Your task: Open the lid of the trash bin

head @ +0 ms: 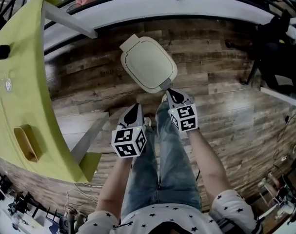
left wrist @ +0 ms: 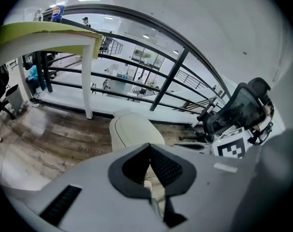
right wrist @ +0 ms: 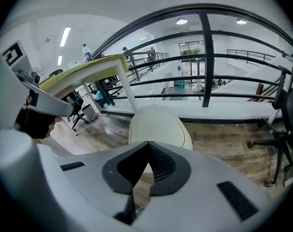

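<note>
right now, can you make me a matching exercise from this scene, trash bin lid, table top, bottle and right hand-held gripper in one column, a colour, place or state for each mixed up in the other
Things:
1. trash bin lid
2. table top
3. bottle
4. right hand-held gripper

Colour, place or state:
A. yellow-green
B. jaws together, tip close to the lid's near edge
C. cream, closed
D. stands upright on the table top

Pairs: 1-C, 2-A, 3-D, 4-B
</note>
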Demonstrator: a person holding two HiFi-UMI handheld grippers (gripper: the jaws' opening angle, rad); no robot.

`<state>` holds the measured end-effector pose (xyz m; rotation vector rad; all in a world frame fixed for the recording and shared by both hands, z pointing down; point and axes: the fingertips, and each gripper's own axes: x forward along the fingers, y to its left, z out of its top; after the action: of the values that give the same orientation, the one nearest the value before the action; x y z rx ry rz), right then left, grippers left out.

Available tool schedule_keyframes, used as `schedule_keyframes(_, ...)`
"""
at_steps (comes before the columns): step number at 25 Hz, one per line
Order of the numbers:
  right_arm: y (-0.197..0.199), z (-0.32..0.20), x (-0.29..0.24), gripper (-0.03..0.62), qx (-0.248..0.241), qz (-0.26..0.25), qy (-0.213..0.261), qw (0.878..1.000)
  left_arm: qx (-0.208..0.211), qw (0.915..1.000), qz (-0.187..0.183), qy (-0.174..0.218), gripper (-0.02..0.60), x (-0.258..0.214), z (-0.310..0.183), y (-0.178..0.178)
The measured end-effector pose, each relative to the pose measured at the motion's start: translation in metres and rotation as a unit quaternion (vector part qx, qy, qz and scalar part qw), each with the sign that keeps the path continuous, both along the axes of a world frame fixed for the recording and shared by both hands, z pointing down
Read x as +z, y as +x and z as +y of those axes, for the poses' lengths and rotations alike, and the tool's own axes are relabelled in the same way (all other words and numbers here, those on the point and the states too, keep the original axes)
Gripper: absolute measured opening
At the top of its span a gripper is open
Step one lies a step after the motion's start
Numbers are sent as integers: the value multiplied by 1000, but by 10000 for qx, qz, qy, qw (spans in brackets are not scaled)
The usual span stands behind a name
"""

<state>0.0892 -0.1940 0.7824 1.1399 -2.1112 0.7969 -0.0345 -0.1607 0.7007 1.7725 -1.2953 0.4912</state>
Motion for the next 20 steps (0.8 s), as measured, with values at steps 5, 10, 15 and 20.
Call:
schedule_keyframes(5,1,2,31,-6,-67,126,-151,9998,-58,10000,25,-64,6,17,3,0)
schedule_keyframes(10,4,2,61,-6,-112,307,-308,9990,-138,9998,44,-124,6,32,5,0)
schedule_keyframes(15,5,3,85,-6,-154,451,-443,9979,-189,9996,59,-177,6,44,9,-2)
schedule_keyframes(20,9,-1,101,-6,-174,573,-551,9967,-260,9992,105,-282,6,53,11,-3)
